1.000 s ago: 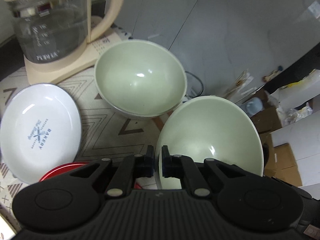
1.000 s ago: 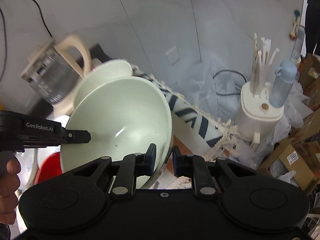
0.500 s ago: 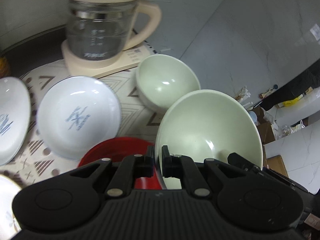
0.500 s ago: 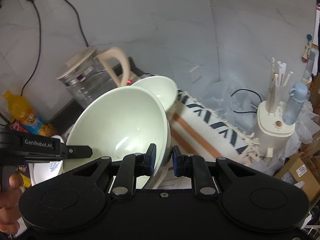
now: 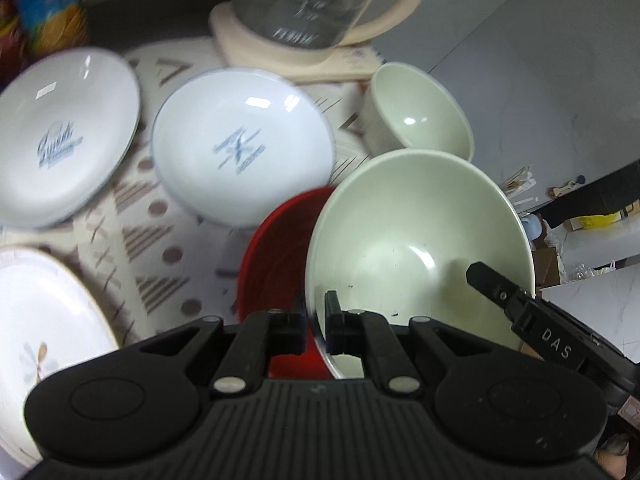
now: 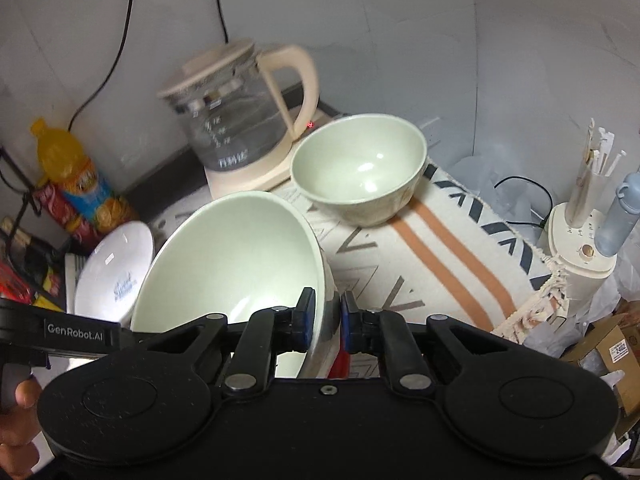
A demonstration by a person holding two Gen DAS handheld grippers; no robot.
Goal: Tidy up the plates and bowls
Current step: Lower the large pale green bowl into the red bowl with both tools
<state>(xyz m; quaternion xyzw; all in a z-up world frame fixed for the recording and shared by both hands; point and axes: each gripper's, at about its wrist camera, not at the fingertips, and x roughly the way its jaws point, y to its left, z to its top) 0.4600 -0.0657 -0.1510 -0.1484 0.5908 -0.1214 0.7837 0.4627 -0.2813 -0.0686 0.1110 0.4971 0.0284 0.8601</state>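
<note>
Large green bowl (image 5: 420,248), tilted above the patterned cloth (image 6: 420,248), is pinched at opposite rim edges by the left gripper (image 5: 314,322) and right gripper (image 6: 324,316), each clamped on the rim. Its lower edge overlaps a red bowl (image 5: 276,264). Bare cloth lies right of the small green bowl (image 6: 358,168). Only the left view shows two white plates (image 5: 240,148); only the right shows the whole kettle (image 6: 236,108).

left wrist: close, above the tilted bowl (image 5: 416,256), facing down and toward the kettle (image 5: 312,4) | right wrist: close on bowl's (image 6: 232,264) opposite rim, facing kettle (image 6: 236,108) | shared: bowl, kettle, second bowl (image 6: 358,168)
</note>
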